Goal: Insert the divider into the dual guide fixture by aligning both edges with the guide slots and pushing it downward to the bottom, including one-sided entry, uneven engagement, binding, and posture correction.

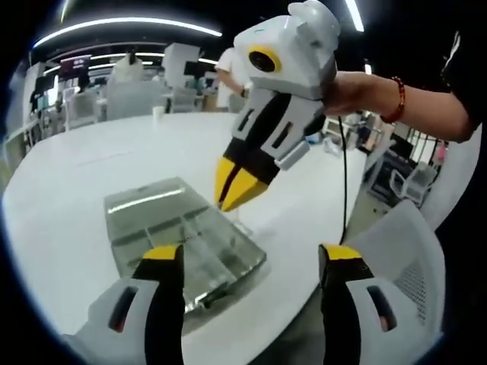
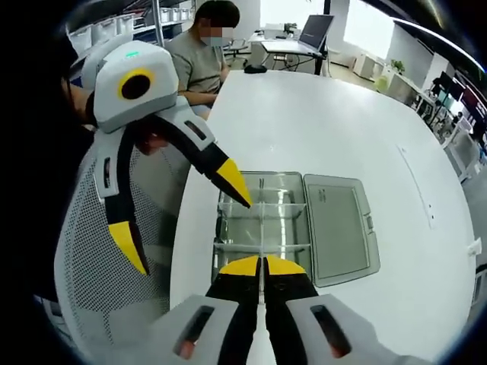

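Clearly, the right gripper [image 2: 262,268] is pinching a thin clear divider [image 2: 262,228] edge-on, jaws closed on its near top edge, and holding it over the transparent compartment box [image 2: 262,220] resting on the white surface [image 2: 327,122], lid [image 2: 338,224] lying open to the right. The left gripper [image 1: 251,258] is hovering beside the box, jaws spread wide. Probably light, stiff, slick plastic, the divider wants a centred top-edge grip, or it is likely to bind.
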A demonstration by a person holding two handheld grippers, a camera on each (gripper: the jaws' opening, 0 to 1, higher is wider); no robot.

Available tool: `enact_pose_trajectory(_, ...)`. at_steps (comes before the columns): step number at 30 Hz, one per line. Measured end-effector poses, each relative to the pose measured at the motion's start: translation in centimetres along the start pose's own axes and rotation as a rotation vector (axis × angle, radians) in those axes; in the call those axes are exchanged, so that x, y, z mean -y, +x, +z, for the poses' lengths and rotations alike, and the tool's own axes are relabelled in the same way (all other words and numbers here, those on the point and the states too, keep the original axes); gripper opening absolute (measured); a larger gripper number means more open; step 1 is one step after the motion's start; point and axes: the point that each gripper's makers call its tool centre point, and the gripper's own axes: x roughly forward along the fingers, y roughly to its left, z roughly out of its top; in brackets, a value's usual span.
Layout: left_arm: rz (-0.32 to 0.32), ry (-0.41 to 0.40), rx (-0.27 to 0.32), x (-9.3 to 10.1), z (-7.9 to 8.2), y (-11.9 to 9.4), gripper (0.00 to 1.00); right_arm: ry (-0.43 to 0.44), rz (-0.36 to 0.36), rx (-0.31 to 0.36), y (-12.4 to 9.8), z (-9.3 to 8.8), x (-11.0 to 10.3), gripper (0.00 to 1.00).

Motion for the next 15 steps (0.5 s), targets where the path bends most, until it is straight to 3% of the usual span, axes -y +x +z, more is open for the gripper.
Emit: enact_pose_trajectory(15, 0.009, -0.013, 0.01, -0.4, -0.1, -0.4, 0.71, 0.005, 0.009, -0.007, 1.0, -1.3, 0.3, 0.0)
